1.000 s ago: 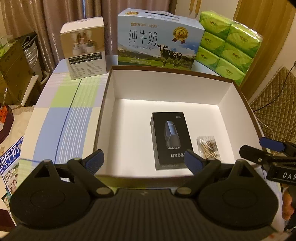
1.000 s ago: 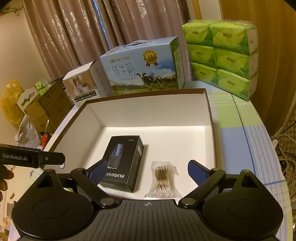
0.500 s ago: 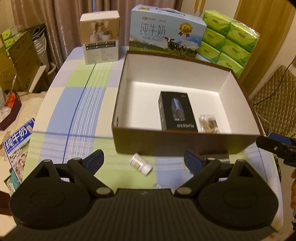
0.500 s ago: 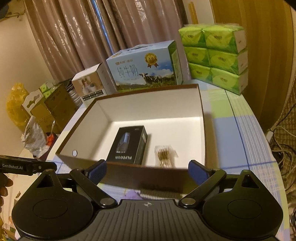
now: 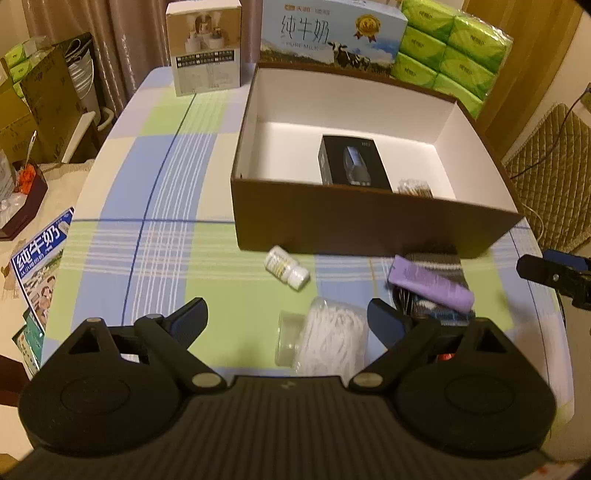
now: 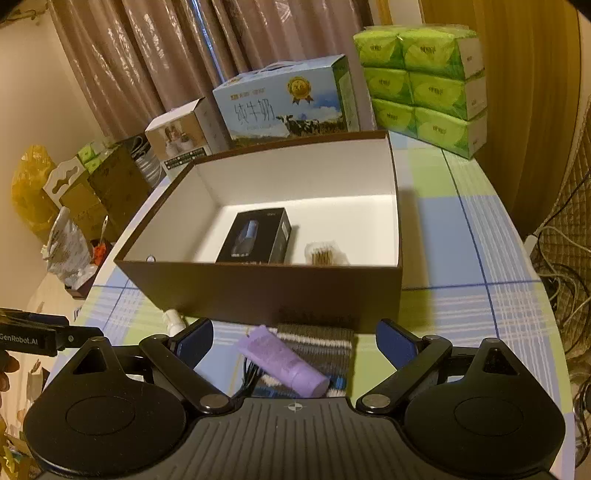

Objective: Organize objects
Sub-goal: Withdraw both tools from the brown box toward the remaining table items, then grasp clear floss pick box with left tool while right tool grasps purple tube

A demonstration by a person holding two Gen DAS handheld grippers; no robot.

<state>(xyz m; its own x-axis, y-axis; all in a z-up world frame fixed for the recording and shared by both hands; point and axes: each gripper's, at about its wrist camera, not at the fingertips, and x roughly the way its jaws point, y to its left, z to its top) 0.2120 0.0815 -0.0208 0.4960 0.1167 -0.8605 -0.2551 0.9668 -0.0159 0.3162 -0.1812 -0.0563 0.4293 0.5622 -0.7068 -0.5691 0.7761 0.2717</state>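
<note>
A brown box [image 5: 369,229] with a white inside holds a black product box [image 5: 352,164] and a cotton swab packet [image 5: 413,186]; it also shows in the right wrist view [image 6: 266,288]. On the table before it lie a small white bottle [image 5: 286,267], a clear jar of white sticks [image 5: 328,339], a purple tube [image 5: 430,282] and a striped cloth [image 5: 439,266]. My left gripper [image 5: 286,317] is open above the jar. My right gripper [image 6: 295,341] is open above the purple tube [image 6: 284,362] and striped cloth [image 6: 317,341].
A milk carton [image 5: 328,31], a small white box [image 5: 205,48] and green tissue packs [image 5: 450,48] stand behind the brown box. The checked tablecloth [image 5: 155,184] spreads to the left. Cartons and bags sit on the floor at left [image 6: 74,192]. Cables lie at right [image 6: 565,266].
Both grippers have pulled back from over the brown box toward the table's near edge. The bottle, jar, tube and cloth have come into view. Both stay open.
</note>
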